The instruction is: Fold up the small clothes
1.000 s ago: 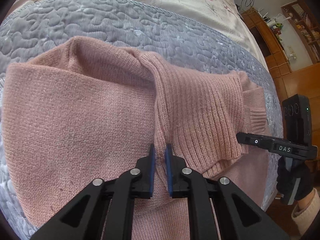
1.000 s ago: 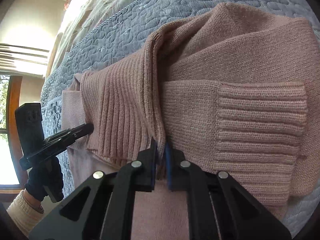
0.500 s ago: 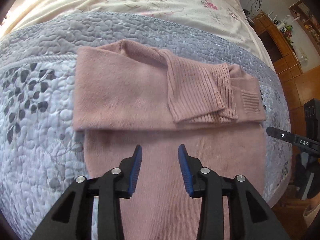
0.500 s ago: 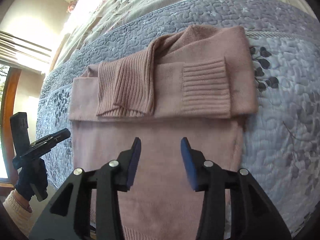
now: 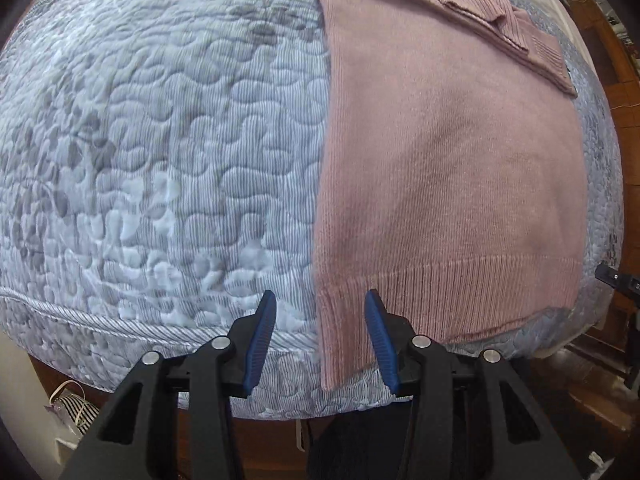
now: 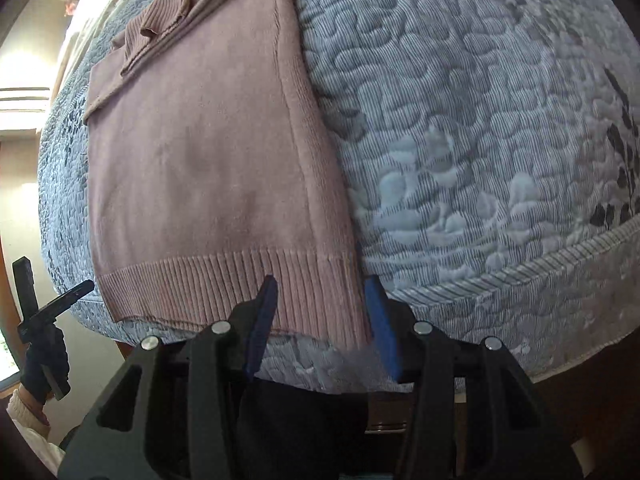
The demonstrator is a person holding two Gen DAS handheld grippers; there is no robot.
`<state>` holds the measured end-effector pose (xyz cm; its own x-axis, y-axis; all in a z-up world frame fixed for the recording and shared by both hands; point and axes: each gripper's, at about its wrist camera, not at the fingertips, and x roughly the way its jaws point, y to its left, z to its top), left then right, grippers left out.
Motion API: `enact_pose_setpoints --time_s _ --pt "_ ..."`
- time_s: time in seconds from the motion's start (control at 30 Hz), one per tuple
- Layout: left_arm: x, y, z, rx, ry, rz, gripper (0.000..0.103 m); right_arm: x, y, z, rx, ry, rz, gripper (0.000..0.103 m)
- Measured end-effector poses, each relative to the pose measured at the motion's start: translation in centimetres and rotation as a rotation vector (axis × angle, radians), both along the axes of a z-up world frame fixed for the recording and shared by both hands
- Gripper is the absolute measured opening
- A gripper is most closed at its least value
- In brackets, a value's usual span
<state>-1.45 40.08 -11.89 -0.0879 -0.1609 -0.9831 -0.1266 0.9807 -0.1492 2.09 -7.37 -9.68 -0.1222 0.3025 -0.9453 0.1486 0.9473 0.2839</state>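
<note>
The pink sweater (image 5: pixel 448 152) lies flat on the bed, spread over the blue-grey quilt (image 5: pixel 168 152), with its sleeves folded across the far end and its ribbed hem (image 5: pixel 452 284) at the near edge of the mattress, where the hem's corners droop a little over the side. From my right wrist view the same sweater (image 6: pixel 200 152) runs away from me, its hem (image 6: pixel 240 280) closest, and the folded sleeve cuffs are bunched at the top.

My left tool (image 5: pixel 320 340) is spread wide, holding nothing. Its blue pads (image 5: pixel 260 336) straddle the hem's left corner: one pad is over bare quilt, the other over the knit ribbing. Whether either pad touches the cloth I cannot tell.

My right tool (image 6: pixel 320 324) is likewise parted and empty, set around the hem's right corner, with one pad (image 6: pixel 262 320) in front of the ribbing and the other just past the sweater's side edge, in front of the quilt (image 6: pixel 480 140).

In the right wrist view my left tool's black body (image 6: pixel 52 308) shows at the far left beside the bed, held in my dark-gloved hand (image 6: pixel 44 364) with a pale knitted sleeve below it. In the left wrist view a bit of my right tool (image 5: pixel 618 278) pokes in at the right edge. Beyond the bed there is brown wooden furniture (image 5: pixel 612 56).
</note>
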Motion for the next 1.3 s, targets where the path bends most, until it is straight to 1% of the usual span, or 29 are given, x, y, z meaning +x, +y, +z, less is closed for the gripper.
enact_pose_setpoints --time_s 0.1,0.33,0.43,0.47,0.5,0.53,0.57,0.6,0.63,0.7,0.73,0.77,0.83,0.93,1.07,1.17,1.3 --pt "-0.9 -0.3 -0.4 -0.027 0.002 0.007 0.046 -1.0 -0.2 -1.3 0.006 0.036 -0.004 0.047" --pt "-1.8 -1.6 -1.9 -0.038 0.033 0.008 0.046 -1.4 0.7 -3.2 0.006 0.072 0.007 0.045" --pt "-2.1 -1.9 -2.8 -0.05 0.052 0.038 0.046 -1.3 1.1 -4.0 0.004 0.089 0.009 0.047" --pt "-2.4 -1.8 -3.1 -0.054 0.058 0.051 0.046 -1.2 1.5 -4.2 0.005 0.095 0.017 0.045" --pt "-2.4 -1.7 -3.4 -0.063 0.068 0.068 0.046 -1.0 1.8 -4.7 0.006 0.1 0.03 0.043" --pt "-2.5 -1.7 -3.7 -0.071 0.08 0.087 0.046 -1.1 2.2 -5.0 0.008 0.108 0.042 0.035" --pt "-3.3 -1.7 -4.1 -0.074 0.093 0.09 0.045 -1.2 2.5 -5.2 0.009 0.117 0.055 0.022" --pt "-3.3 -1.7 -4.1 -0.078 0.096 0.096 0.044 -1.3 2.7 -5.5 0.014 0.125 0.068 0.015" --pt "-3.3 -1.7 -4.1 -0.079 0.097 0.096 0.044 -1.4 2.9 -5.5 0.019 0.128 0.072 0.01" --pt "-3.5 -1.8 -4.1 -0.086 0.099 0.096 0.033 -1.4 3.1 -5.2 0.028 0.122 0.072 0.01" --pt "-3.5 -1.7 -4.1 -0.092 0.108 0.102 0.021 -1.3 3.1 -5.0 0.039 0.122 0.07 0.009" --pt "-3.5 -0.9 -3.9 -0.109 0.114 0.117 0.012 -1.4 2.5 -4.8 0.061 0.123 0.062 0.009" --pt "-3.7 0.1 -3.7 -0.156 0.114 0.156 0.011 -1.1 1.9 -4.2 0.118 0.12 0.029 0.009" --pt "-3.5 0.9 -2.3 -0.224 0.08 0.178 0.01 -0.5 0.8 -2.8 0.222 0.099 -0.045 0.008" --pt "-2.1 2.3 0.3 -0.295 0.005 0.21 0.01 1.4 -0.9 -0.7 0.341 0.035 -0.16 0.008" --pt "-0.4 3.6 2.0 -0.336 -0.055 0.268 0.01 3.4 -2.2 0.4 0.393 -0.006 -0.235 0.008" --pt "2.4 4.8 3.0 -0.348 -0.116 0.315 0.01 6.9 -3.7 1.2 0.43 -0.044 -0.302 0.007"
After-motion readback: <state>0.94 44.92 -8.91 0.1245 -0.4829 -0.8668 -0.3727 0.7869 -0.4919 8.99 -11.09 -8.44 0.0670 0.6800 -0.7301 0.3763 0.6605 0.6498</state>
